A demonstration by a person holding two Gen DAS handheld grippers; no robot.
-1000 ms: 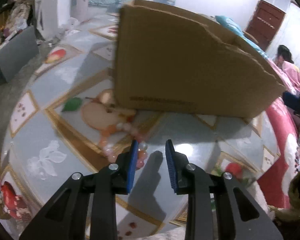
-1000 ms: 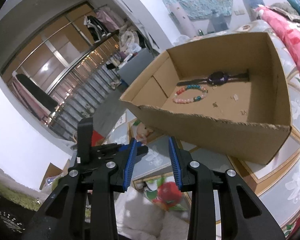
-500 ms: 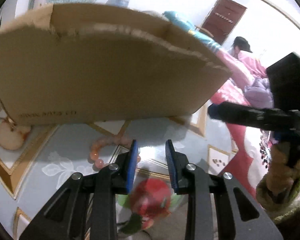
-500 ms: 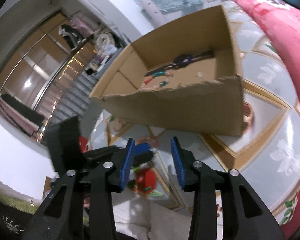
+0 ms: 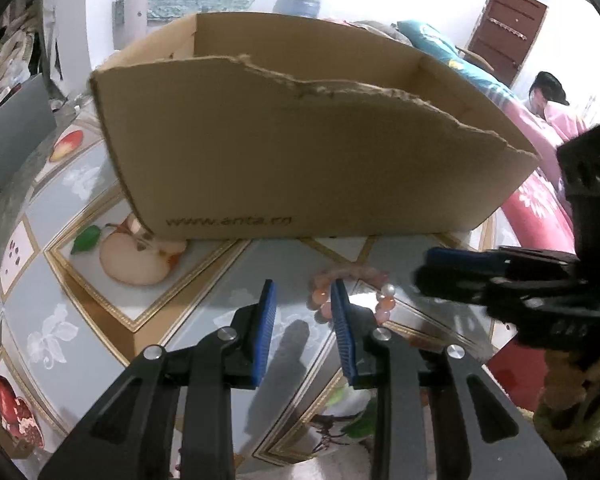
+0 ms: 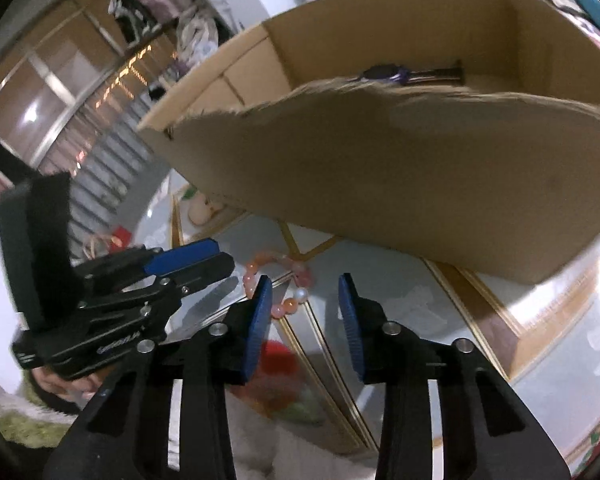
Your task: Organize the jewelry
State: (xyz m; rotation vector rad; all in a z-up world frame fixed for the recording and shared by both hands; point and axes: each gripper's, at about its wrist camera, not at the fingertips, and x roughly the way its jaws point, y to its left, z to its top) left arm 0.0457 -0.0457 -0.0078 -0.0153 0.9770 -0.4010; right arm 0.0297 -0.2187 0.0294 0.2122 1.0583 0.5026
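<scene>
Bracelet (image 6: 278,286) of pink beads with one white pearl lies on the tablecloth (image 5: 80,312) just in front of the box (image 5: 300,148), between the two grippers, so the step in hand looks like the pick-up of this last loose piece. The right gripper (image 6: 304,304) hangs over it with its jaws closing, but nothing sits between them: the beads lie beside and partly behind its left finger (image 6: 258,320). The left gripper (image 5: 304,320) is partly open and empty, the bracelet just past its right finger (image 5: 342,332). Inside the box a dark watch (image 6: 396,74) is already stowed against the far wall. Next, I judge, one gripper must shift sideways until a bead strand falls between its pads, close on it, then lift it clear of the torn front wall and drop it inside.
</scene>
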